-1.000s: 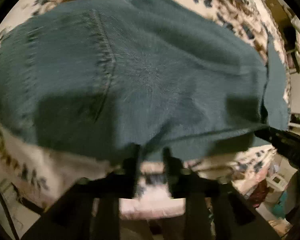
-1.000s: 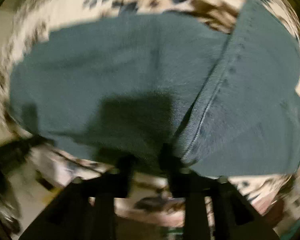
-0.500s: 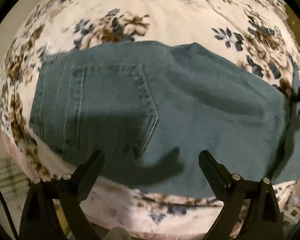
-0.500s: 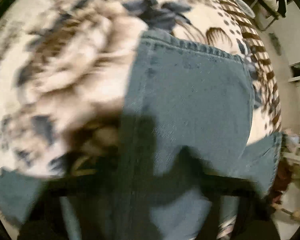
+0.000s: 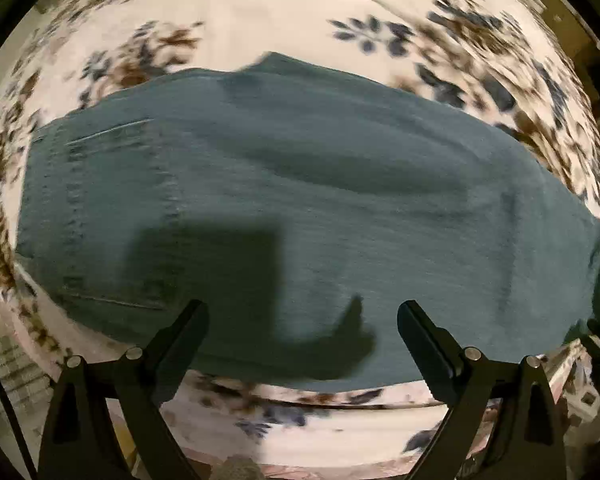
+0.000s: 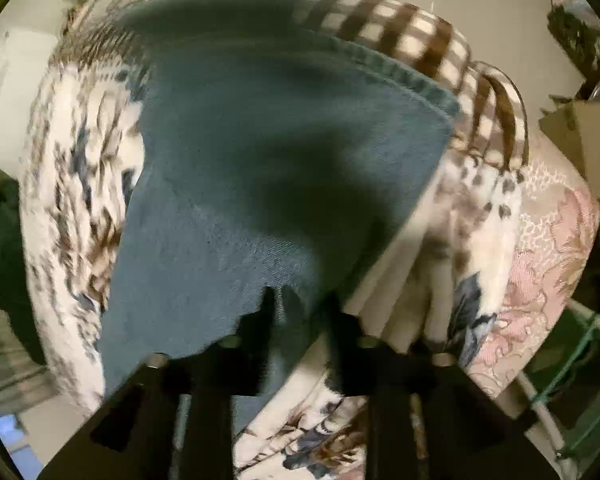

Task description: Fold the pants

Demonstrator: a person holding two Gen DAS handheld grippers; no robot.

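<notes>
The left claw (image 5: 302, 320) stands wide over the pants (image 5: 300, 208), with nothing between its fingers (image 5: 180, 336); a second ago it was pinched narrow on the near edge of the denim, and it had let go by half a second ago. The pants lie folded across the floral bedspread (image 5: 260, 20), reaching from about 9 o'clock to 3 o'clock in the left wrist view, with the pocket stitching at the 9 o'clock end. The claw's shadow falls on the cloth near 6 o'clock.

In the right wrist view the scene has swung round since half a second ago: a pant leg (image 6: 260, 152) now rises from the right claw (image 6: 300, 308) toward 12 o'clock, its hemmed end near 1 o'clock lying against a brown checked fabric (image 6: 412, 36). The right claw's jaws are opening, with a fold of the denim between its fingers (image 6: 260, 320). At 3 o'clock, a pink patterned cover (image 6: 548, 240) shows beside the bedspread.
</notes>
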